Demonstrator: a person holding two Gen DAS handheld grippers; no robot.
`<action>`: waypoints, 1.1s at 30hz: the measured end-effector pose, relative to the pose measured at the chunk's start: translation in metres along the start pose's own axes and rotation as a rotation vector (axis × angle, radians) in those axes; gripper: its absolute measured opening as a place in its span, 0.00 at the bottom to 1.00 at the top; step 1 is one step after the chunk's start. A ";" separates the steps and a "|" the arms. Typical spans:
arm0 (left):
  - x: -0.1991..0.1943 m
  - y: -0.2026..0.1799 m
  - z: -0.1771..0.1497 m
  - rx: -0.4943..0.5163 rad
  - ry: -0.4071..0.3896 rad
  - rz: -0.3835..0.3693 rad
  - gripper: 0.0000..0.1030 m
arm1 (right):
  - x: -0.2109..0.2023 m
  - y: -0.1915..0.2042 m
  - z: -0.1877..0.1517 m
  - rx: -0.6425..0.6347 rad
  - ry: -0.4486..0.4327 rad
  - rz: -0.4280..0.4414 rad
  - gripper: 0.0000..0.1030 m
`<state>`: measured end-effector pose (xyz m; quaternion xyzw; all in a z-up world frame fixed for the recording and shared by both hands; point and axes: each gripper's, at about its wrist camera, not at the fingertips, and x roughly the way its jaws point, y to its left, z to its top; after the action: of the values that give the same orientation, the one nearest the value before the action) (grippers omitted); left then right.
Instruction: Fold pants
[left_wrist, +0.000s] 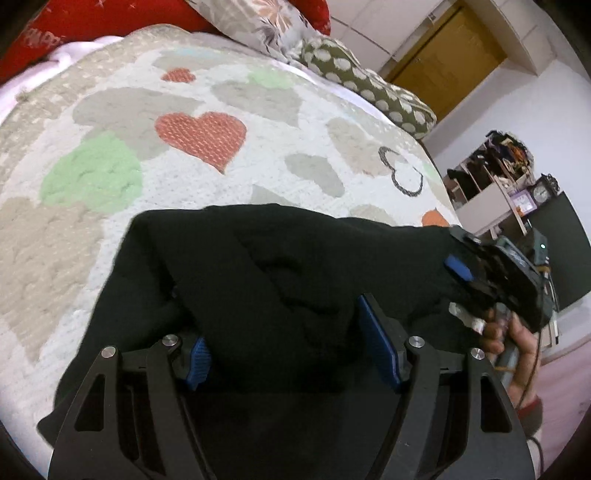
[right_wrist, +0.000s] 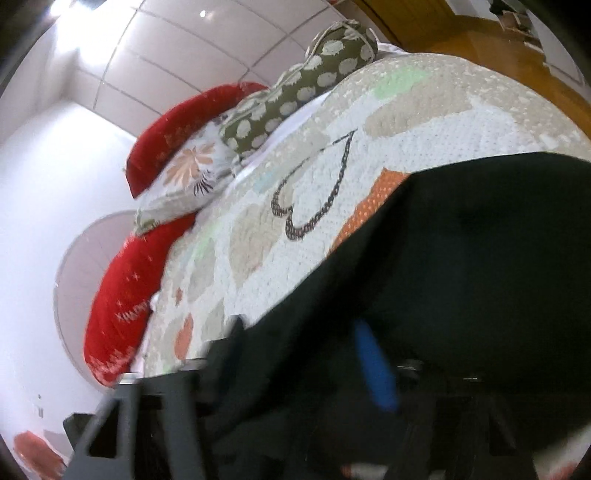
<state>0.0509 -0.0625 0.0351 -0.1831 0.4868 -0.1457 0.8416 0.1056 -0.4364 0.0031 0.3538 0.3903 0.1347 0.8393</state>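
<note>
Black pants (left_wrist: 280, 280) bunched in left tool (left_wrist: 291, 354) – pads apart w/ cloth between, lifted over bed (left_wrist: 221, 192). Right tool (left_wrist: 476, 273) pinches far edge. Soft, limp, light – grip hems/corners.

I count one pair of black pants (left_wrist: 280, 280) in the lower half of my left view. Two grippers: the left gripper (left_wrist: 291, 354) at the bottom, the right gripper (left_wrist: 476, 269) at right. Pillows along the top: one olive spotted pillow (left_wrist: 369, 88), one floral pillow (left_wrist: 258, 22), two red cushions (right_wrist: 125, 302). One clock (left_wrist: 541, 192) at far right.
</note>
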 end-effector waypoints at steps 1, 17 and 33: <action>0.000 -0.001 0.000 0.006 -0.001 0.007 0.45 | 0.003 0.000 0.000 -0.007 -0.001 0.000 0.08; -0.105 0.029 -0.035 0.154 -0.004 -0.079 0.12 | -0.161 0.082 -0.151 -0.334 -0.060 0.113 0.05; -0.094 0.047 -0.051 0.113 0.041 0.059 0.12 | -0.104 0.092 -0.230 -0.420 0.156 0.067 0.04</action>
<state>-0.0359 0.0105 0.0630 -0.1176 0.5003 -0.1517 0.8443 -0.1314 -0.3106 0.0231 0.1725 0.4054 0.2678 0.8568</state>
